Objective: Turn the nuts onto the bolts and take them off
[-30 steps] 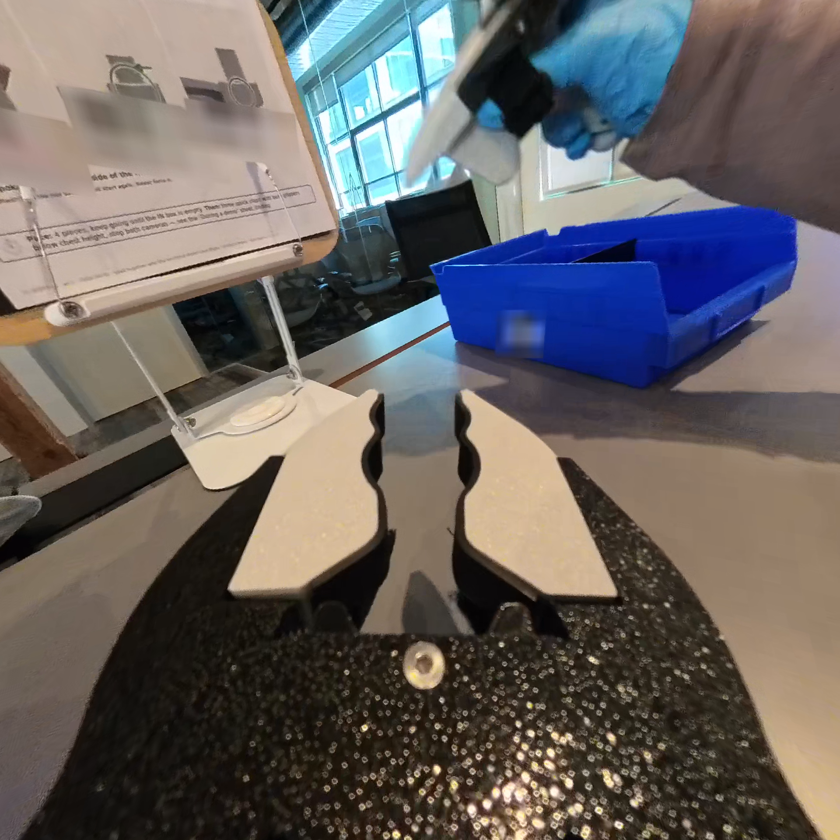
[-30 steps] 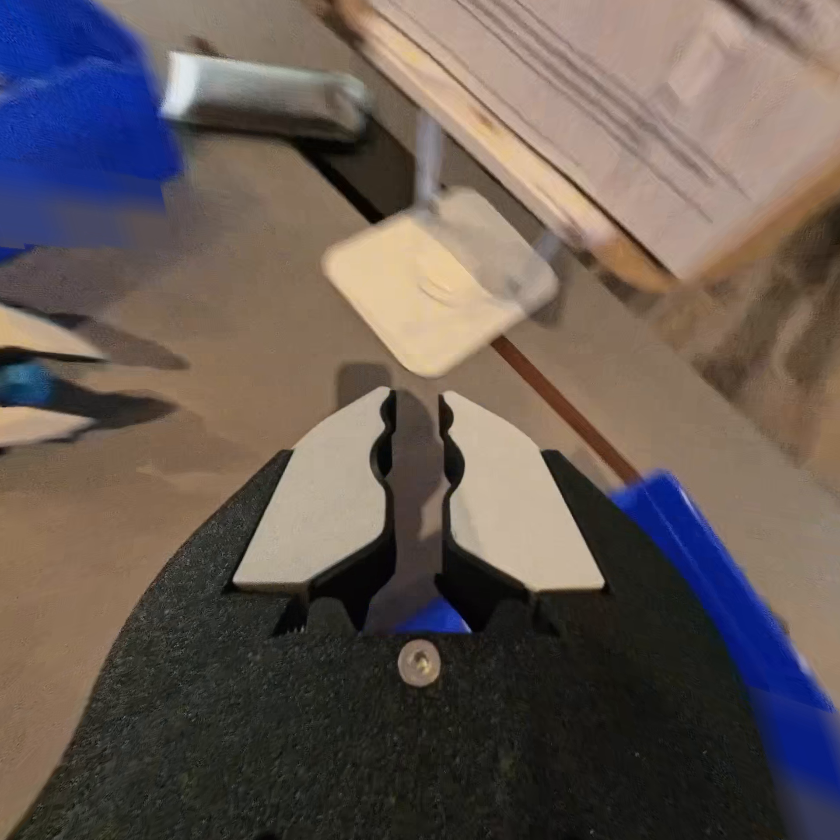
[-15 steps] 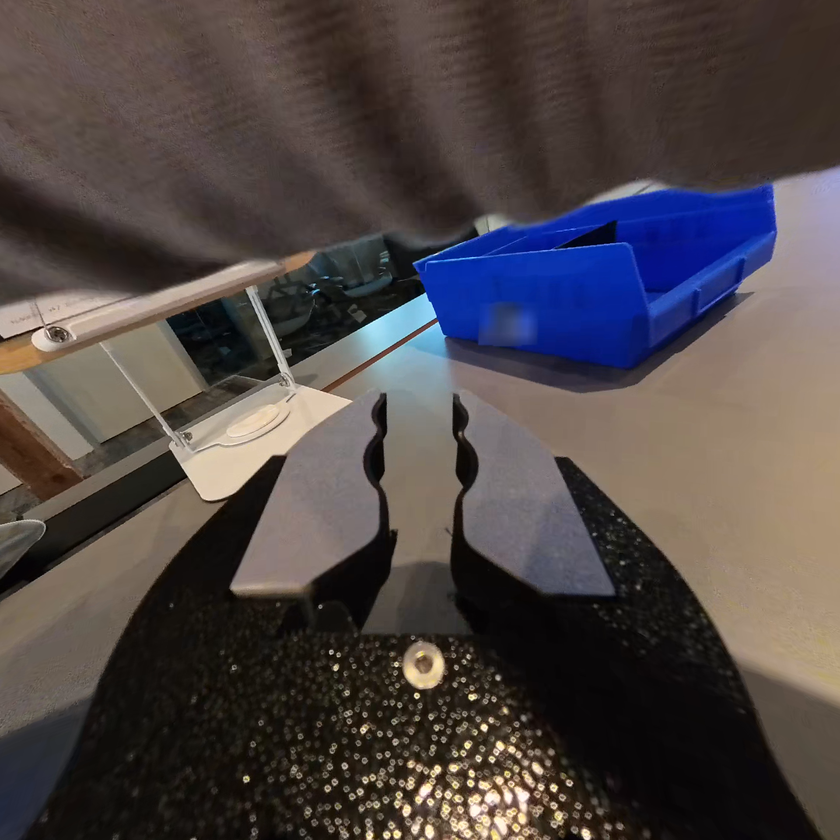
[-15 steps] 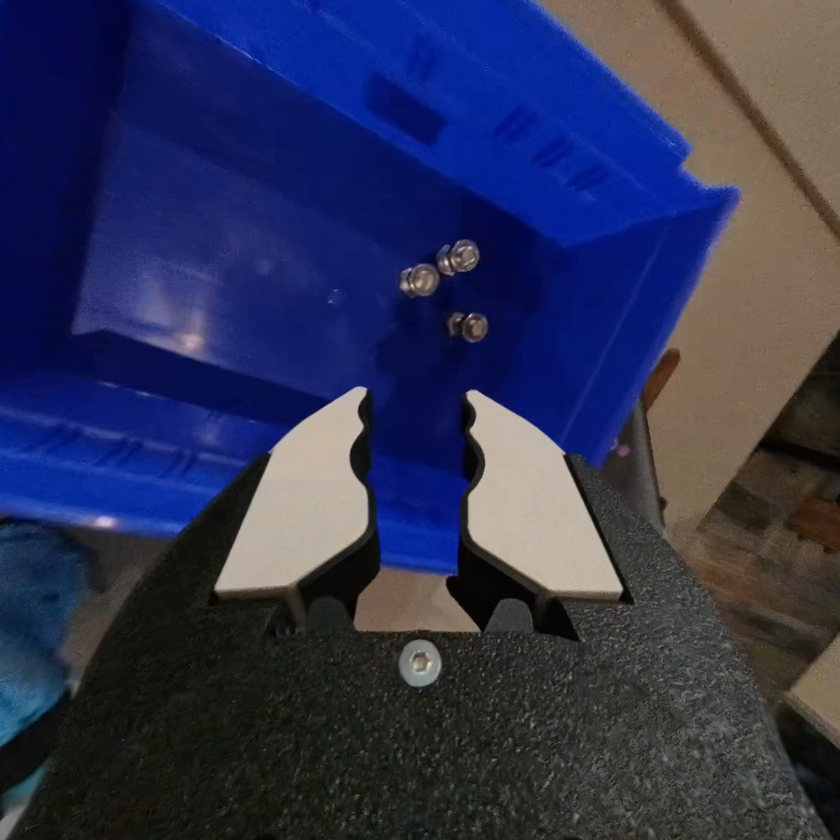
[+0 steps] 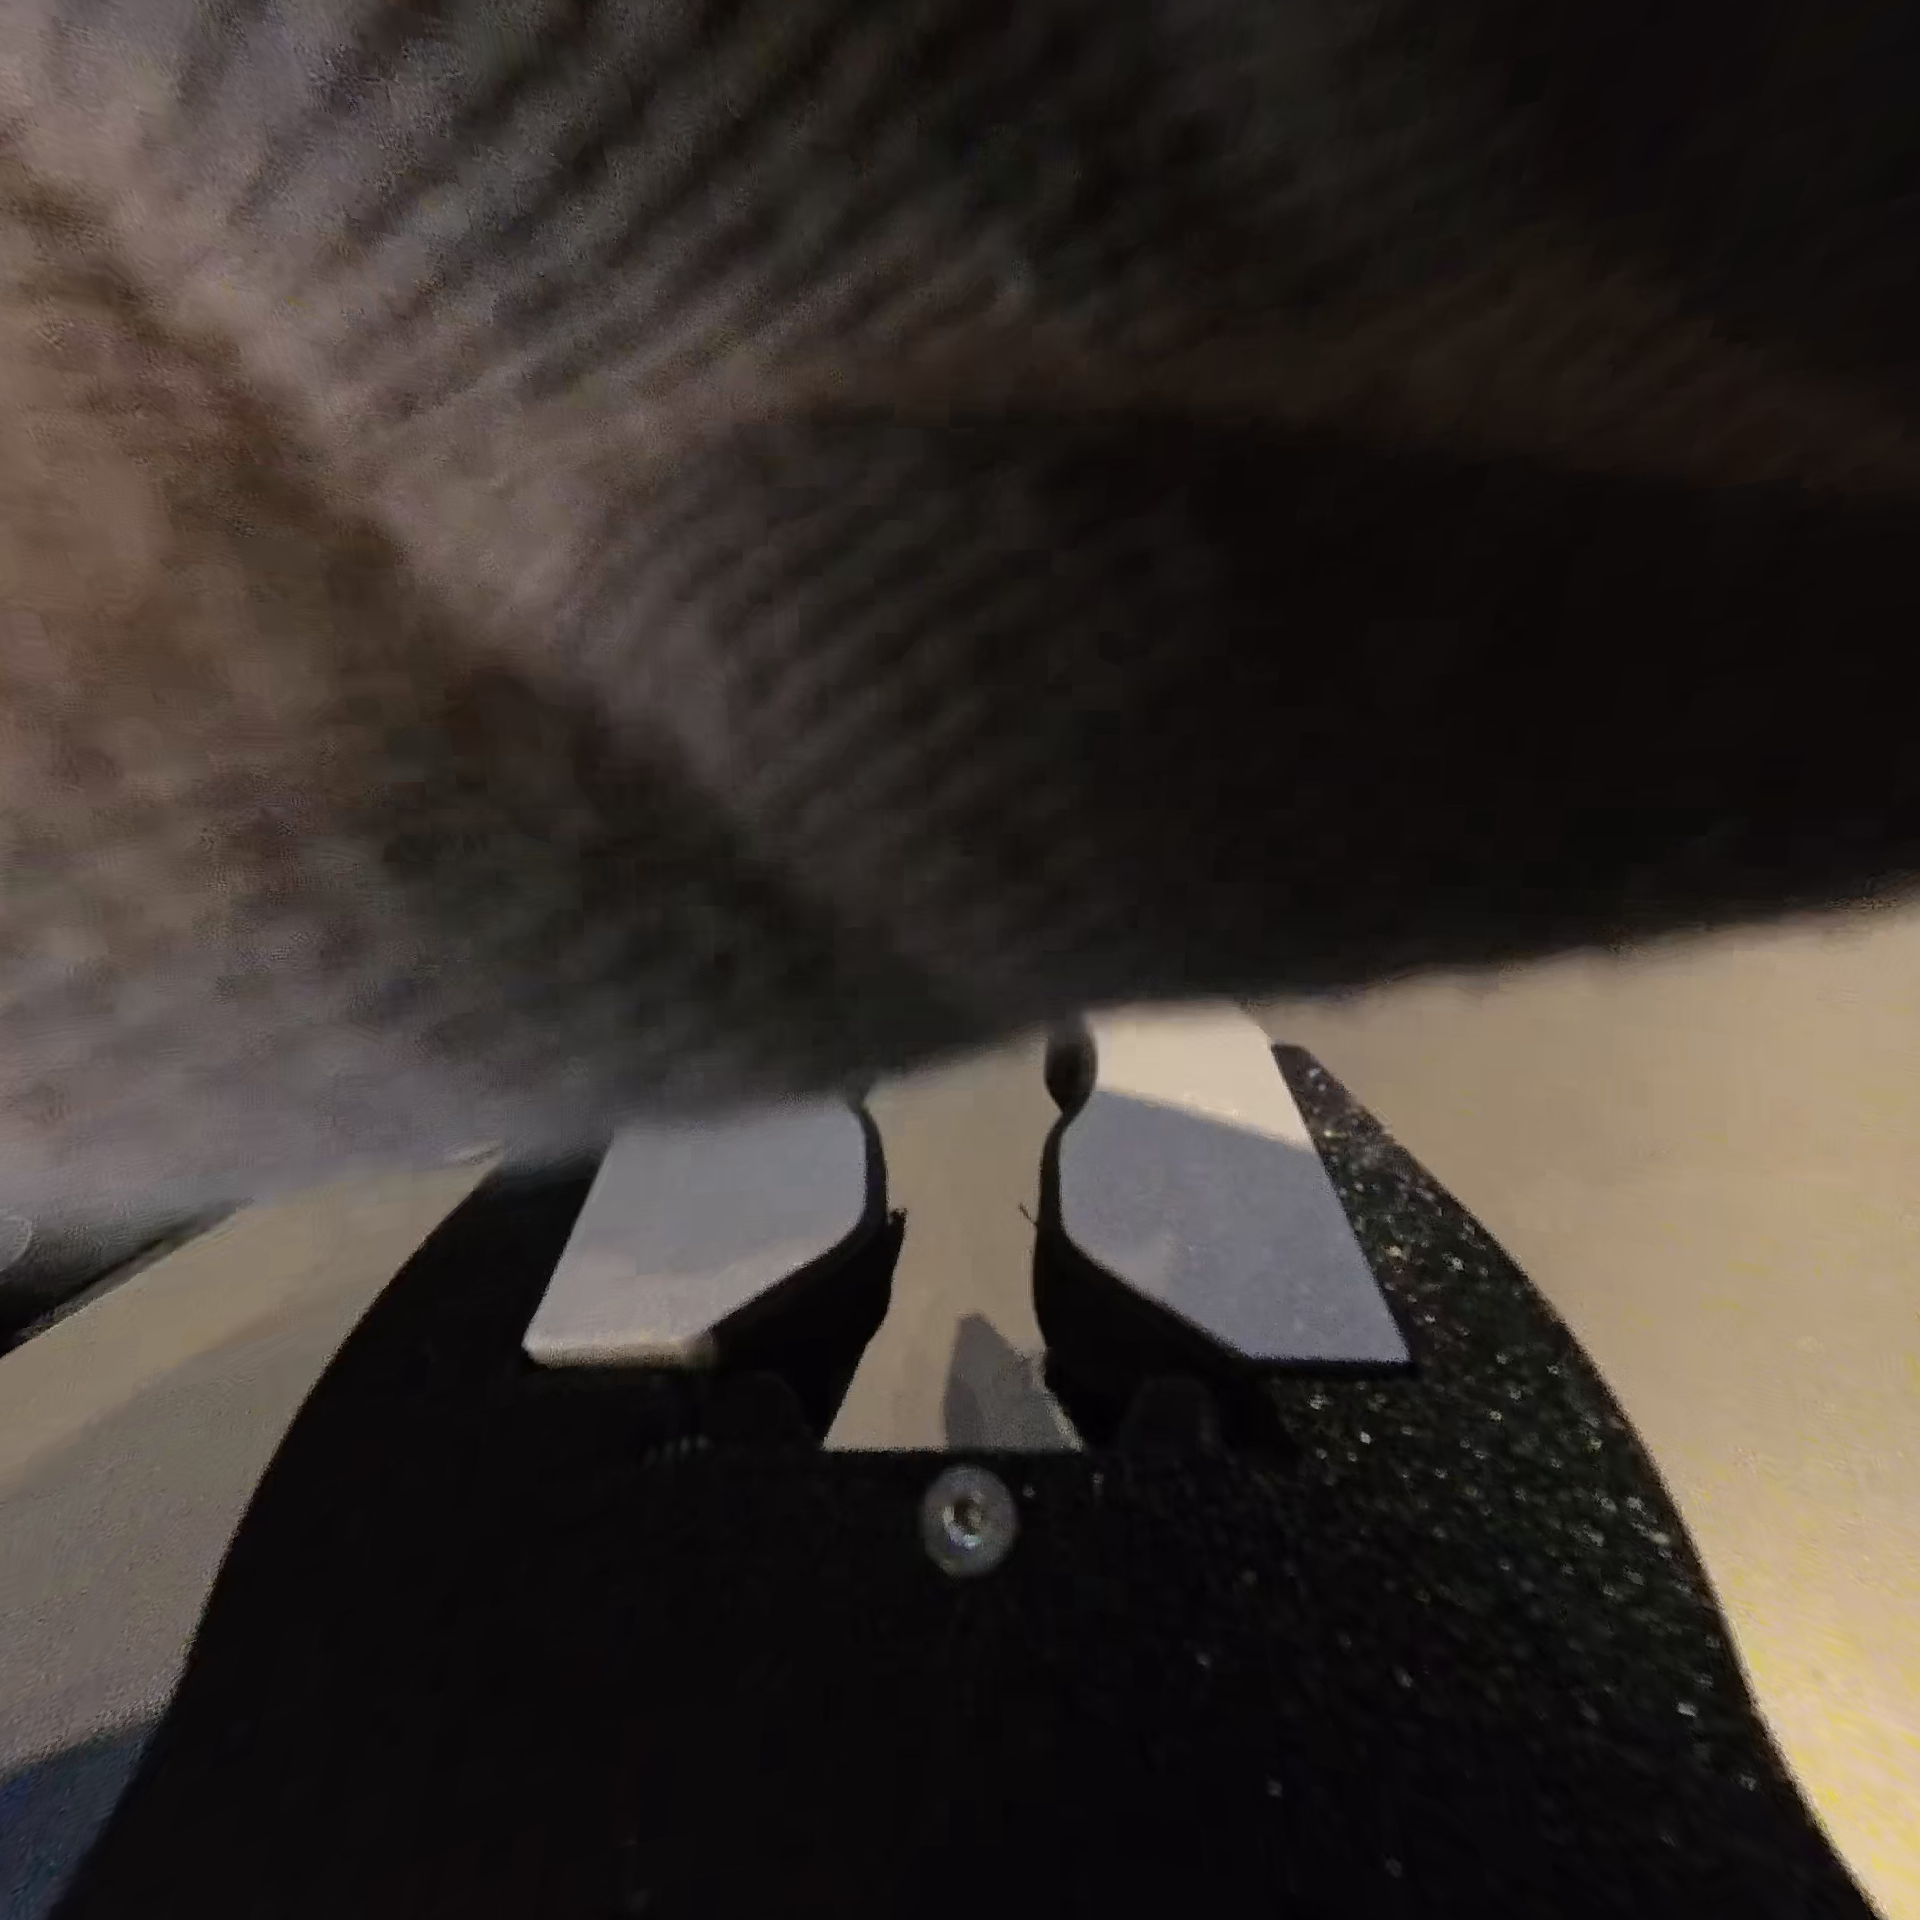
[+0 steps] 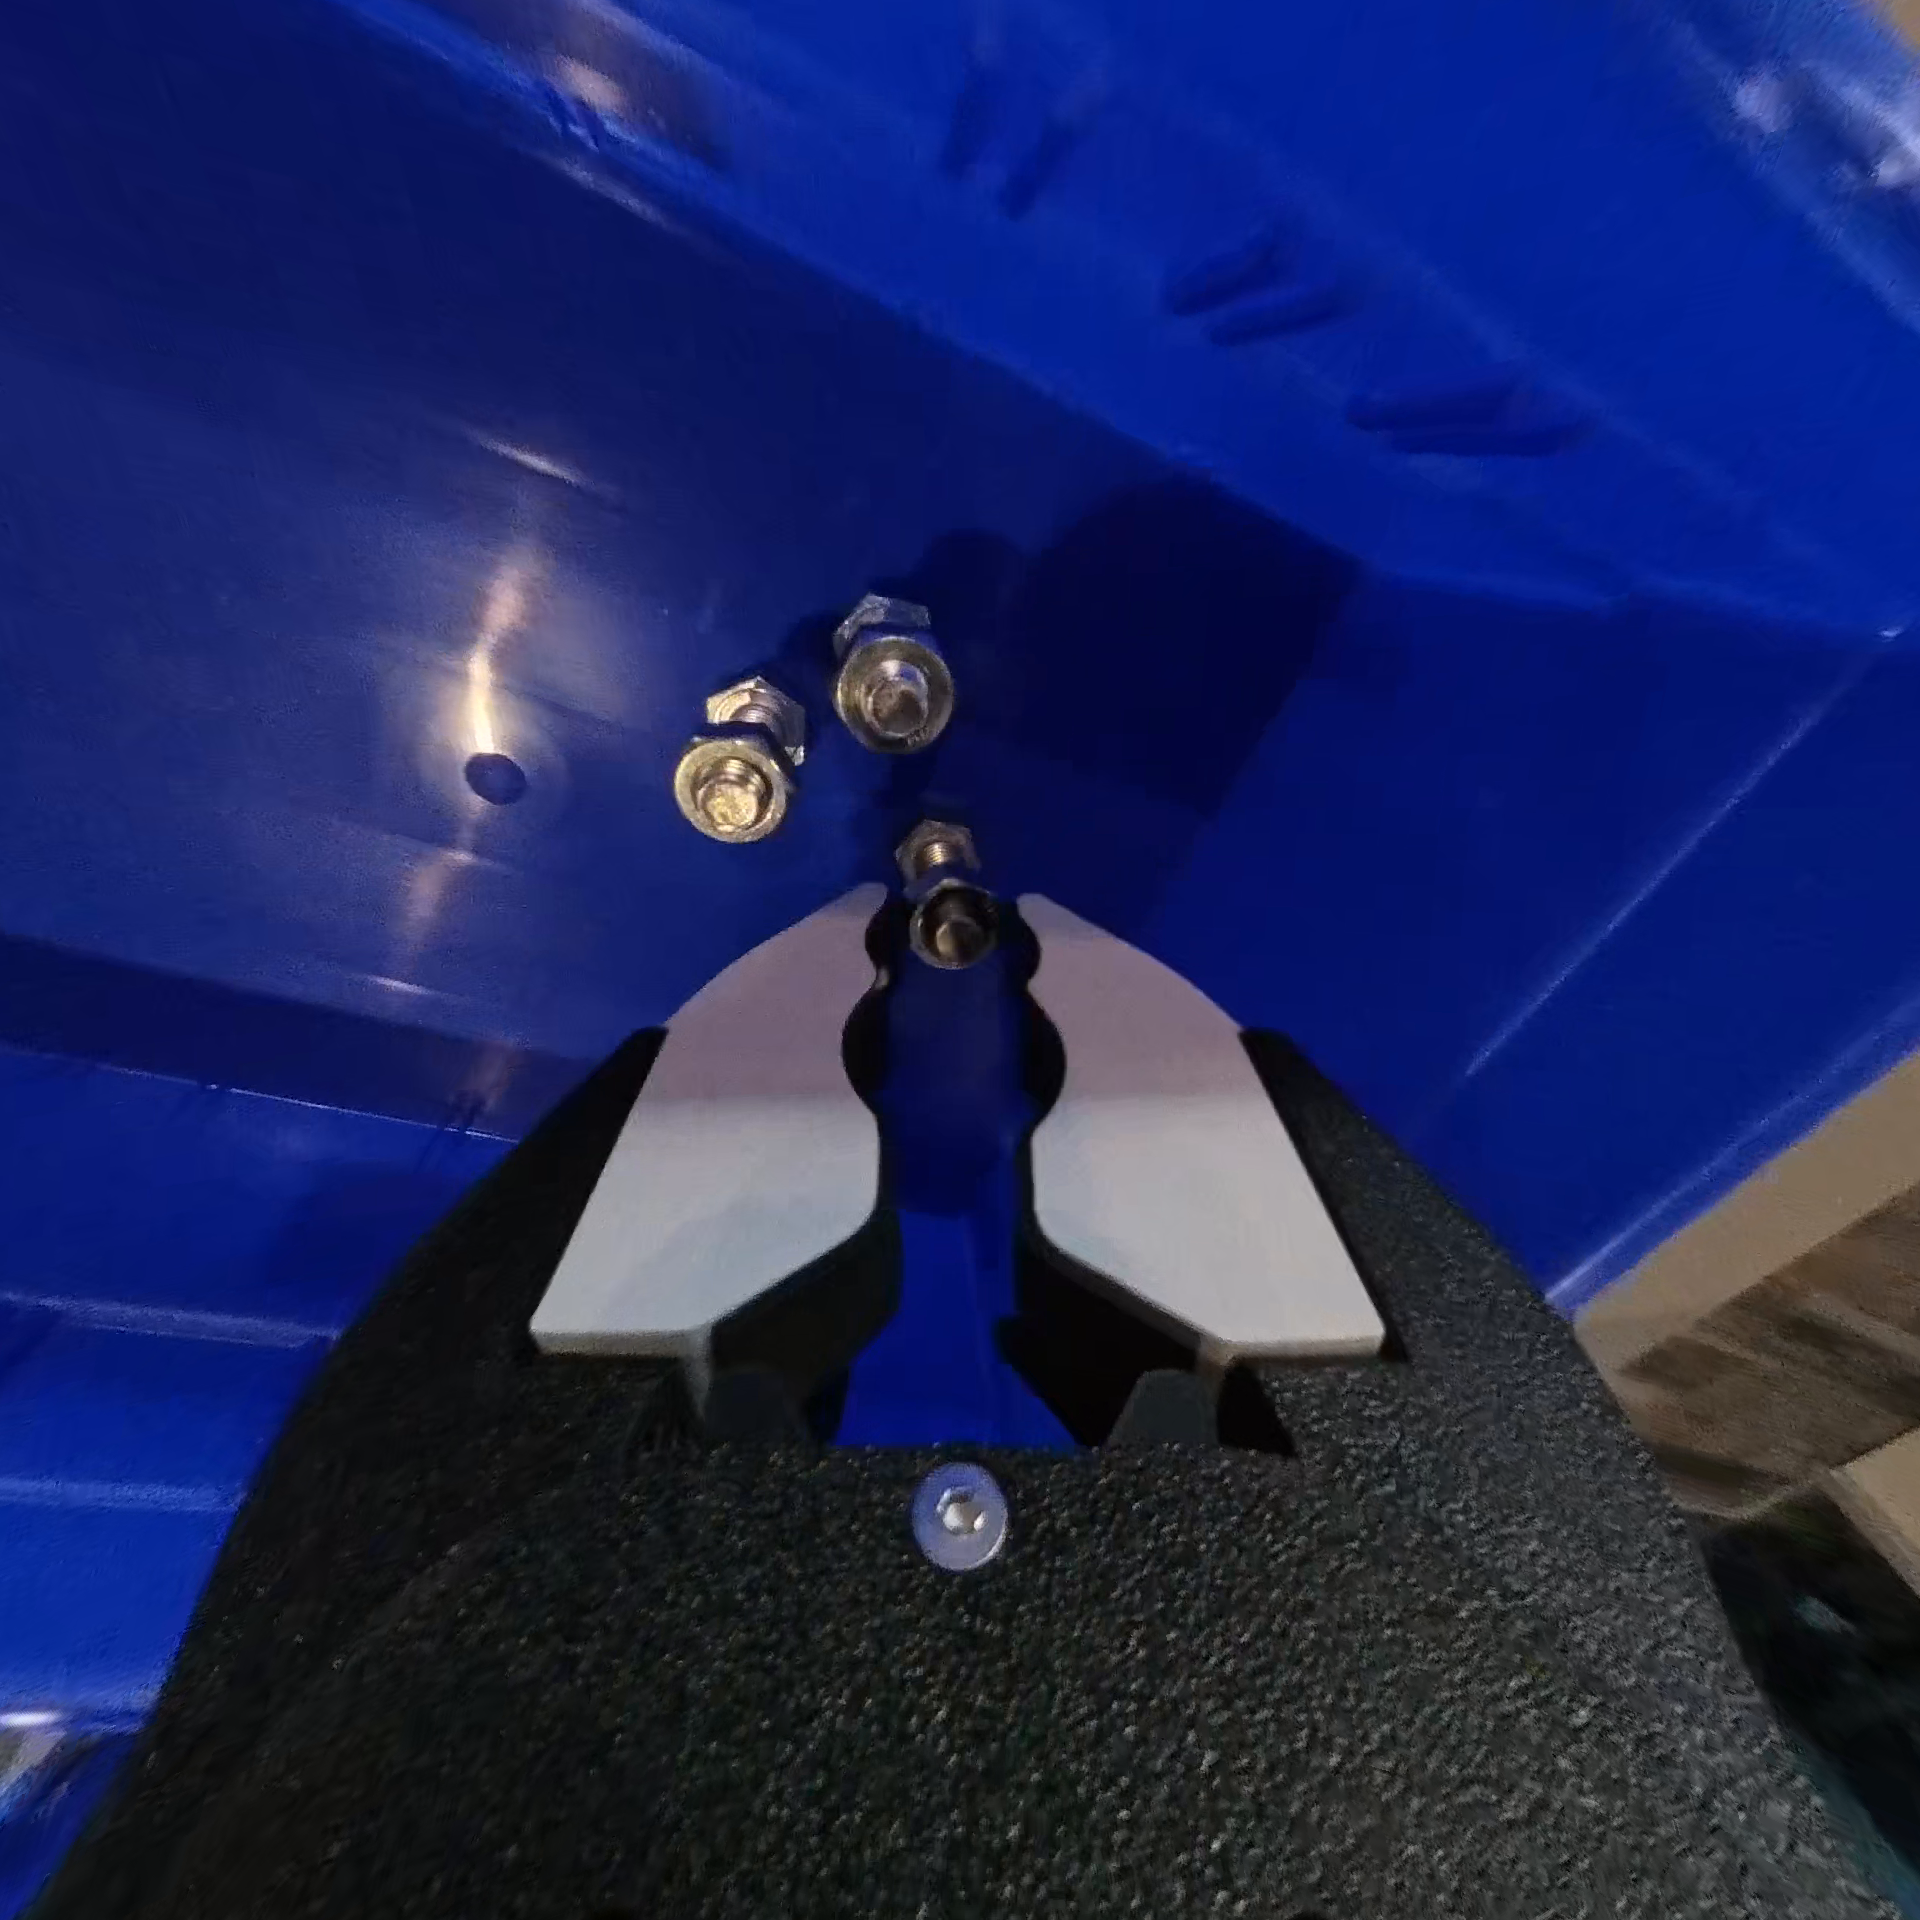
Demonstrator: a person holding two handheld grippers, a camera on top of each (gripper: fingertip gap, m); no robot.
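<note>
The blue bin fills nearly all of the right wrist view, seen from above into its glossy floor and ribbed walls. A grey-brown sleeve, blurred and very close, covers the upper 2 thirds of the left wrist view; under it lies the tan table.

The right gripper reaches down into the bin with its jaws apart, a clear gap between the 2 pale fingers. The left gripper sits low over the table, its fingers also spread with bare tabletop between them and nothing held; the sleeve hides the left fingertip.

3 bolts with nuts threaded on them lie together on the bin floor near the far corner. The nearest bolt lies right between the right gripper's fingertips, though contact cannot be told. The left bolt and the far bolt lie just beyond it, close beside each other, heads toward the camera.
</note>
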